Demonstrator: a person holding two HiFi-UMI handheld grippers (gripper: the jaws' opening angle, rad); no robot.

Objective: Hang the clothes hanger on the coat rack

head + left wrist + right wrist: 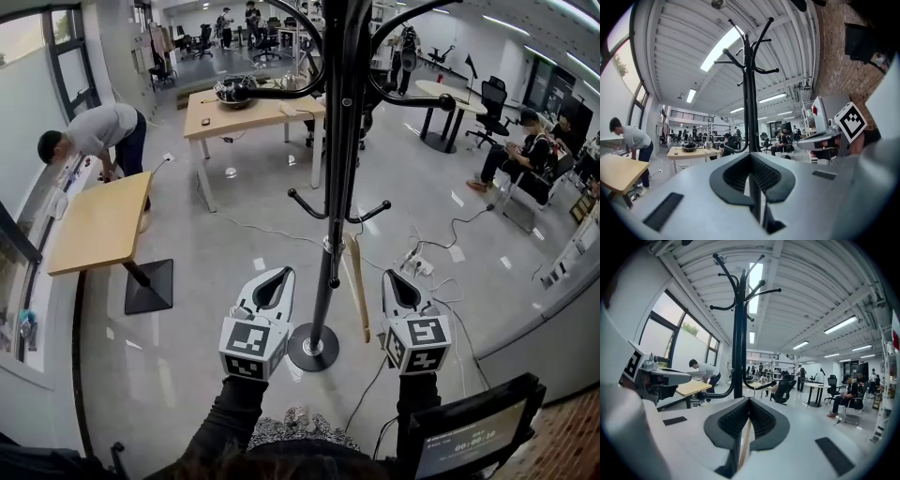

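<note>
Either side of the coat rack I have a gripper held up. In the head view the left gripper sits just left of the black pole, and the right gripper is a little further off on the pole's right. From the left gripper view I read the left gripper as closed, its ribbed pads meeting at the tip with nothing caught in them. Only the pole of the coat rack shows through the slit behind the tips. The right gripper view tells me the same of the right gripper: jaws drawn together and empty, with the coat rack standing ahead and slightly left of it. The clothes hanger, a pale wooden one seen edge-on, hangs upright between the pole and the right gripper. It is close beside the pole and clear of both grippers, and its top is tucked under the rack's lower right-hand hook arm. Whether its hook actually sits on that arm I cannot make out. A strip of the clothes hanger also shows through the slit of the right gripper's jaws, seen past them rather than gripped. Beyond the rack stands a wooden table, and off to the rack's left a person bends over a second table.
</note>
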